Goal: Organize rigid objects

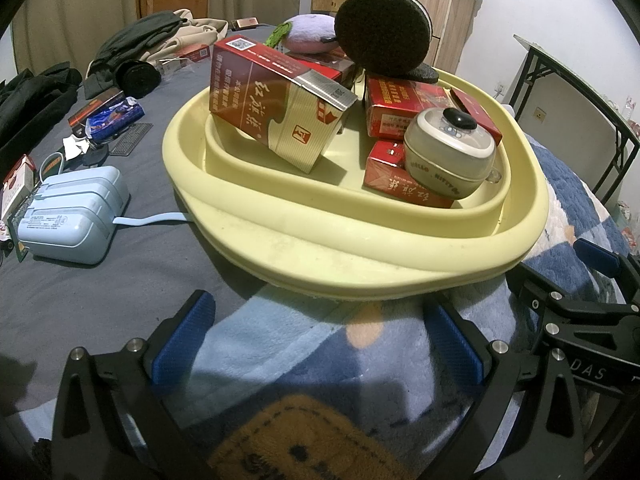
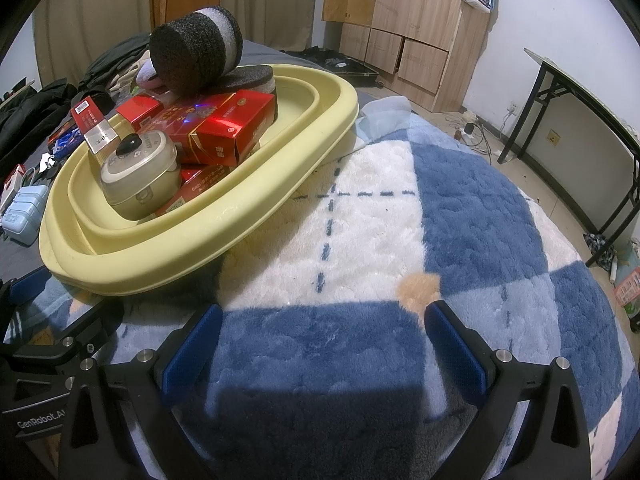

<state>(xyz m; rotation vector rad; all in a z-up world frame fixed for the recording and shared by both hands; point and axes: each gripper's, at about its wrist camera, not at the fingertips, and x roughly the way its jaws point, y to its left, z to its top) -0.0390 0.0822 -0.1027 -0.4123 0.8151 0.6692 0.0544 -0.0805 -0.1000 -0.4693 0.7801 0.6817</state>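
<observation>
pale yellow basin (image 1: pixel 360 240) heaped with red cartons (image 1: pixel 276 104); left claw (image 1: pixel 316 344) and right claw (image 2: pixel 320 344) gape, empty

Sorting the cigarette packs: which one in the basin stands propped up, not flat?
The big red-and-silver pack at the basin's left, leaning tilted; the other packs lie flat.

the left wrist camera looks from low and close at the pale yellow plastic basin (image 1: pixel 360 240). the right wrist camera sees it (image 2: pixel 224 220) off to its left, beside the blue and white fluffy blanket (image 2: pixel 360 232).
</observation>
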